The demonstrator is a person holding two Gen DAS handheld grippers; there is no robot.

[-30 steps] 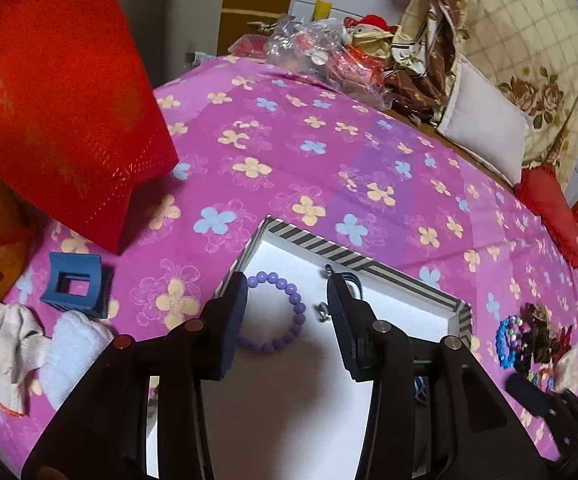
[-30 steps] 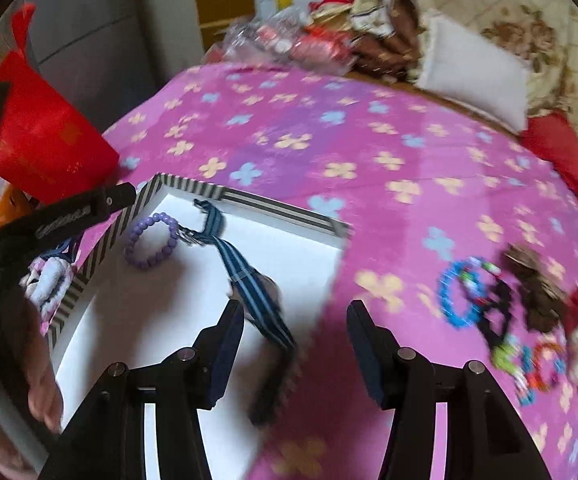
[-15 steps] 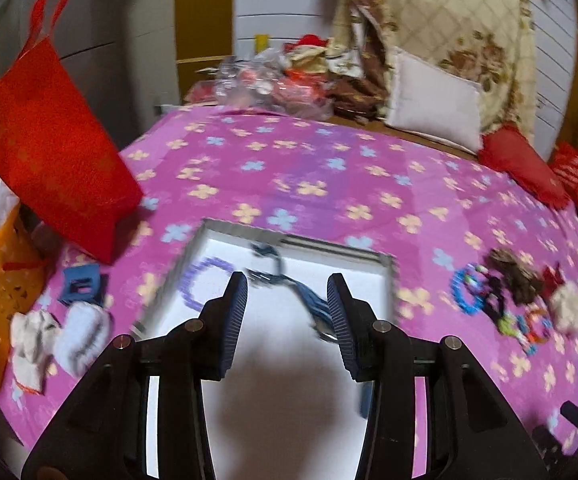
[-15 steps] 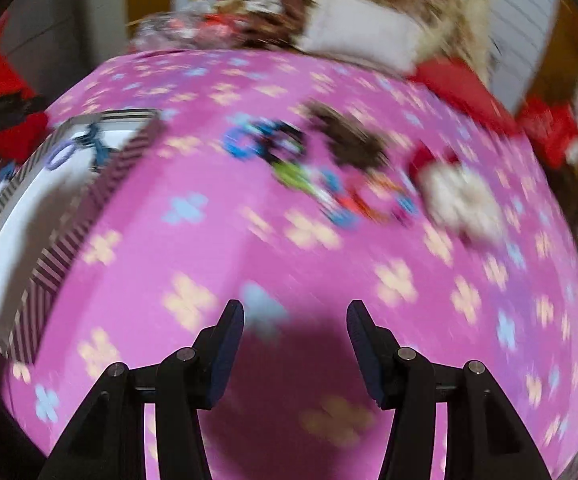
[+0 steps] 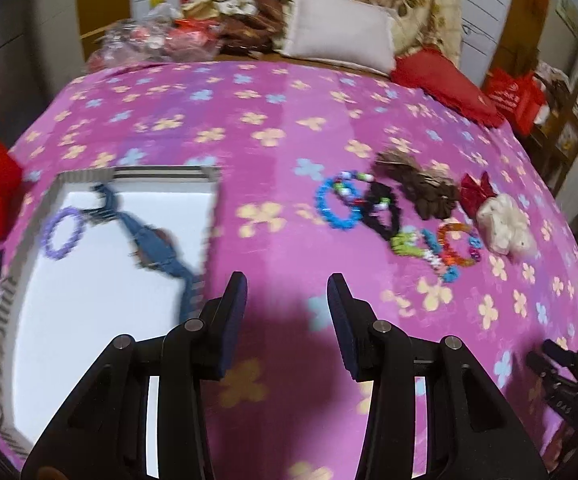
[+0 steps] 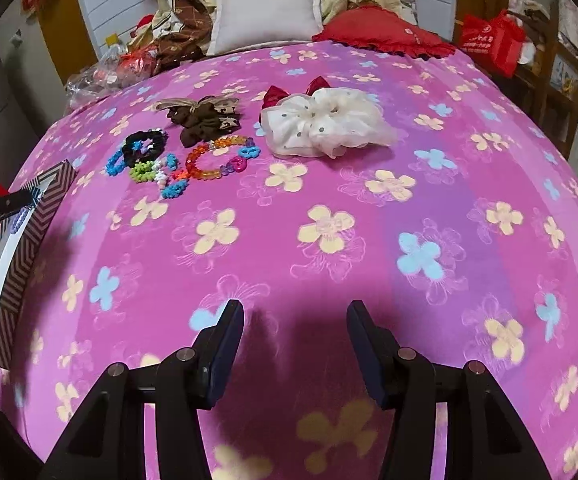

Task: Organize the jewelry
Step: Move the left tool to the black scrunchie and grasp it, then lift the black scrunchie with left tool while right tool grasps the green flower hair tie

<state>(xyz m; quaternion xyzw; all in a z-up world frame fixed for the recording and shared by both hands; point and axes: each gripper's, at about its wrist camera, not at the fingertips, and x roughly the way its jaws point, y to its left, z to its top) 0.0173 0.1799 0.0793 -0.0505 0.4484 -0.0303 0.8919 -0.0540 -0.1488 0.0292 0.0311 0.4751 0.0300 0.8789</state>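
The left gripper [image 5: 287, 312] hangs over the pink flowered bedspread [image 5: 273, 92] with its jaws spread wide and nothing between them. The right gripper [image 6: 295, 340] is likewise wide open and empty above the same cloth. Taking the striped box [image 5: 161, 171] as the landmark: inside it, on its white floor, lie a purple bead bracelet [image 5: 62, 233] and a blue strap watch [image 5: 157, 246], the watch's end reaching the box's near right wall. Well to the right of the box, on the bedspread, sits a cluster of loose pieces: a blue bead bracelet [image 5: 335, 206], a black one [image 6: 145, 146], an orange one [image 6: 205, 160], a brown scrunchie [image 6: 205, 118] and a white scrunchie [image 6: 325, 122].
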